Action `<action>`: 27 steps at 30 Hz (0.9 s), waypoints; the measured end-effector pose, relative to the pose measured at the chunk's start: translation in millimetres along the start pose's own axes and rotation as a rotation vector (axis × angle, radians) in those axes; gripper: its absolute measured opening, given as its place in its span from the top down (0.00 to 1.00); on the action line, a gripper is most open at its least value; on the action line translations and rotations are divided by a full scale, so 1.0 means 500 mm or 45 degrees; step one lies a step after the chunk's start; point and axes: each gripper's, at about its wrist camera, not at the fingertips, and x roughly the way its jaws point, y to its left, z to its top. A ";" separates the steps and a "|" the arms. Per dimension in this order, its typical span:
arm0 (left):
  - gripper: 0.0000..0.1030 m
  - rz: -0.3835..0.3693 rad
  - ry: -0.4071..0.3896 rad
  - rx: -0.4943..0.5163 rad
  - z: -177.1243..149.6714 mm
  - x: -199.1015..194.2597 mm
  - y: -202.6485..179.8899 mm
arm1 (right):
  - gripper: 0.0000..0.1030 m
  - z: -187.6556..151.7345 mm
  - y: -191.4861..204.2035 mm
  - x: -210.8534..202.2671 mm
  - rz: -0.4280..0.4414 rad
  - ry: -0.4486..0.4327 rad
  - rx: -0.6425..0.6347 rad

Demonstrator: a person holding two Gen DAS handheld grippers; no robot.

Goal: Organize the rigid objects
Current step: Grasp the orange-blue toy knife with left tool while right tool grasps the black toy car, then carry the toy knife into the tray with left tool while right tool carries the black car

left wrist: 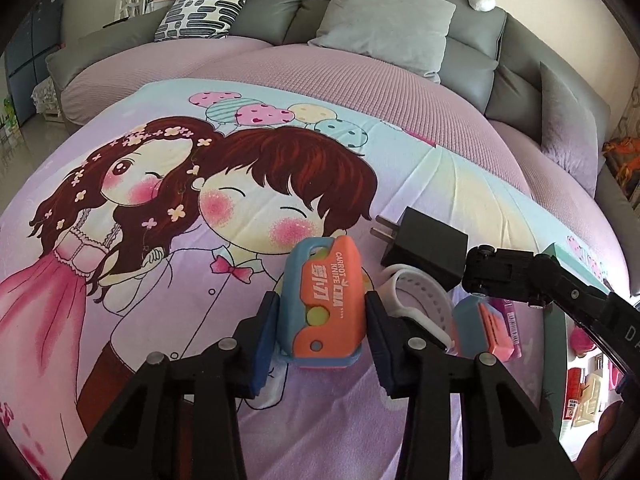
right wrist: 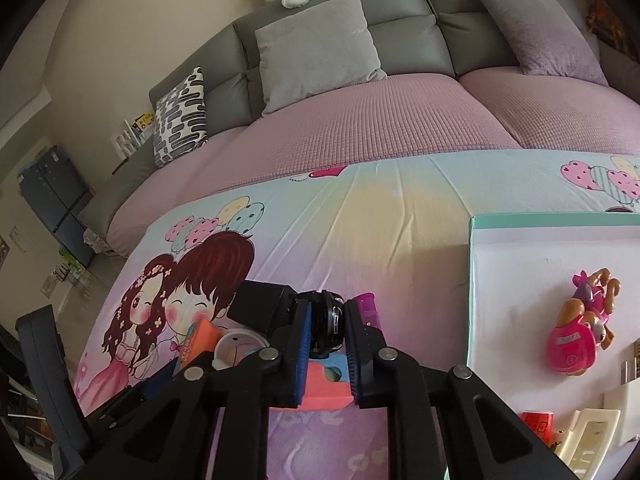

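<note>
While the small black toy car [right wrist: 329, 322] sits pinched between the right gripper [right wrist: 327, 344]'s blue pads, it hangs clear of the cartoon-print bedsheet [left wrist: 160, 280]. Grip is across the car's narrow body, so it shouldn't rotate. I'd guess it's bound for the shallow white tray with mint-green rim [right wrist: 520, 220] to the right, which already holds a pink plastic pup figure [right wrist: 580, 320] and some cream plastic pieces [right wrist: 588, 436]. Looks like that's the sorting target.

Left gripper [left wrist: 322, 320]: jaws spread either side of the orange-and-blue plastic carrot knife toy [left wrist: 324, 300], which lies flat on the sheet. Pads look close to its long edges, but I can't confirm contact, so I'd call it open and lined up for a pinch across the width. That's the sensible axis: flat sides, short span.

Remaining pile sits just right of the knife toy, bunched together:
- black wall charger with two metal prongs [left wrist: 424, 248]
- white silicone watch strap [left wrist: 416, 296], touching the charger
- second orange-and-blue block toy [left wrist: 488, 328], directly under the held car
- purple item [left wrist: 510, 316], mostly hidden

Risk: closing on the knife toy may snag the strap next to the right pad.
</note>
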 end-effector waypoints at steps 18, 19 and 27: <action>0.57 -0.130 -0.199 0.091 0.027 -0.119 -0.099 | 0.83 0.004 -0.104 -0.205 -0.205 -0.213 0.103; 0.57 -0.144 -0.201 0.117 0.026 -0.122 -0.118 | 0.83 0.003 -0.119 -0.215 -0.223 -0.216 0.127; 0.57 -0.282 -0.184 0.284 0.007 -0.127 -0.255 | 0.83 0.001 -0.253 -0.279 -0.376 -0.260 0.282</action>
